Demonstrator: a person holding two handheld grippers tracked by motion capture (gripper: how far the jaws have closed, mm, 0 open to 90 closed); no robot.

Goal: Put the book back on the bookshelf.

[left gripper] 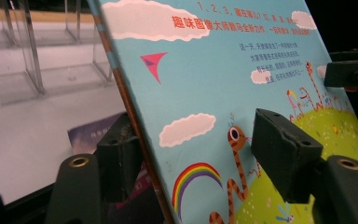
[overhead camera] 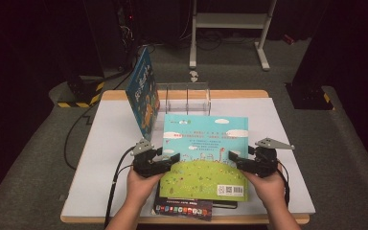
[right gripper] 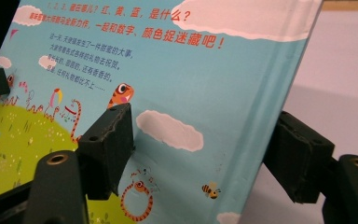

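While both grippers clamp opposite edges, left gripper (overhead camera: 172, 158) and right gripper (overhead camera: 234, 157), the sky-blue hardcover picture book (overhead camera: 205, 143) is lifted near the worktop's (overhead camera: 287, 143) front edge; next, likely slotting into the clear acrylic rack (overhead camera: 184, 98).

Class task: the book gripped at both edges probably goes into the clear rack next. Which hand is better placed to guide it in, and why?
Left, probably. The left gripper holds the book on the side nearer the rack; the right gripper is farther away.
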